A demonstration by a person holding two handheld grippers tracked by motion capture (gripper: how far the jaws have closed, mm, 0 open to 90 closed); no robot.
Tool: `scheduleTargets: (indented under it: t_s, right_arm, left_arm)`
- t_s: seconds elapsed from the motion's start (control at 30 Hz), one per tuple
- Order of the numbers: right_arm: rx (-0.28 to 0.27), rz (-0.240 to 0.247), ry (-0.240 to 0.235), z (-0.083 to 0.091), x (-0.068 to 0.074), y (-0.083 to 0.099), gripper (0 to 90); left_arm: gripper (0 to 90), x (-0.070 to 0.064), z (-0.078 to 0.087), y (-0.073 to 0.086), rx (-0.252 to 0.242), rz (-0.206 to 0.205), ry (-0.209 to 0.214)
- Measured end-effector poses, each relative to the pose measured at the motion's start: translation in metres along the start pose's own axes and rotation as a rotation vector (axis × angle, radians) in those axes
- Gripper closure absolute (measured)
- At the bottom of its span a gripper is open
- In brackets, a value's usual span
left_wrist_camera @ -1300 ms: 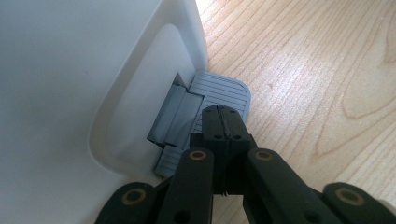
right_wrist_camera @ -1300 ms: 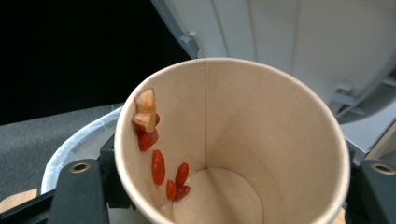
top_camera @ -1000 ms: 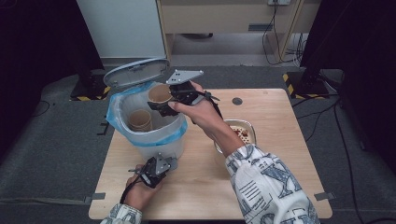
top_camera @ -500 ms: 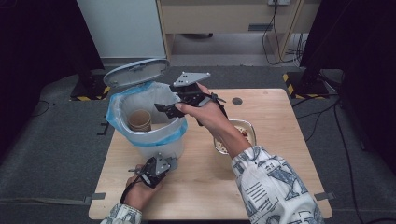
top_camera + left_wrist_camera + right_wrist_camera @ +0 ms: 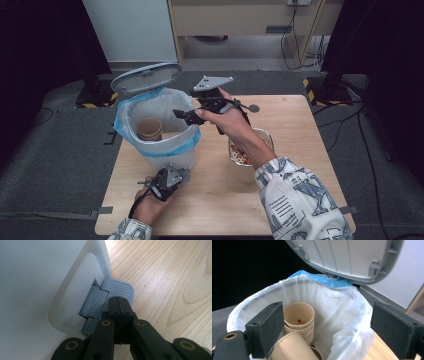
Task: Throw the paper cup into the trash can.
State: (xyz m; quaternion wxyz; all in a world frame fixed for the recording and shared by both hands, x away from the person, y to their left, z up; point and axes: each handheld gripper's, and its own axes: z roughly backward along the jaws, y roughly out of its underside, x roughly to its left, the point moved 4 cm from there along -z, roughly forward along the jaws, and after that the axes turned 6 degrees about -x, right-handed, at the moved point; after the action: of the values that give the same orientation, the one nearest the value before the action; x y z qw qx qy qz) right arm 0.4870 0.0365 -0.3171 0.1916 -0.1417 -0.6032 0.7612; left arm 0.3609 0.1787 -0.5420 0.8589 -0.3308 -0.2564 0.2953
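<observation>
Dark floor and black curtains ring one pale wooden counter (image 5: 300, 130), on which stand one white pedal bin (image 5: 160, 135) and one tub of food scraps (image 5: 250, 150) just right of it. One grey lid (image 5: 146, 76) stands raised behind the bin's mouth, and one clear liner with a blue edge (image 5: 324, 280) is folded over the rim.

Inside the bin, the right gripper view shows one nested stack of brown paper cups (image 5: 299, 317) standing upright (a small red speck lies on the bottom of the top cup), one more cup (image 5: 292, 347) lying tilted in front of the stack, and the rim of another low beside it — how many cups make up the stack cannot be counted.

Two hand-held grippers are in use. The right hand-held gripper (image 5: 186, 116) is held over the bin's right rim, the forearm in its patterned sleeve (image 5: 295, 200) reaching up from the lower right; its jaws are spread wide and hold nothing, pointing into the bin. The left hand-held gripper (image 5: 119, 307) sits low at the bin's near base, jaws pressed together, its tip resting on the one ribbed grey foot pedal (image 5: 117, 288) — the left hand (image 5: 150, 202) lies on the counter behind it.
</observation>
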Motion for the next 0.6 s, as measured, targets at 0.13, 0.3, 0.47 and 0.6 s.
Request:
scheduleTargets:
  t_s: [0.13, 0.3, 0.47, 0.6]
  right_arm:
    - [-0.002, -0.003, 0.013, 0.005, -0.005, 0.001, 11.6]
    - [-0.01, -0.009, 0.035, 0.013, -0.013, 0.001, 11.6]
    - [-0.016, -0.018, 0.058, 0.02, -0.02, 0.002, 11.6]
    - [-0.014, -0.023, 0.077, 0.025, -0.025, 0.004, 11.2]
  left_arm:
    - [89.9, 0.0, 0.0, 0.0, -0.002, 0.001, 0.002]
    - [89.9, 0.0, 0.0, 0.0, -0.002, 0.0, 0.0]
    - [89.9, 0.0, 0.0, 0.0, -0.005, 0.001, 0.001]
    - [89.8, 0.0, 0.0, 0.0, -0.005, 0.003, 0.002]
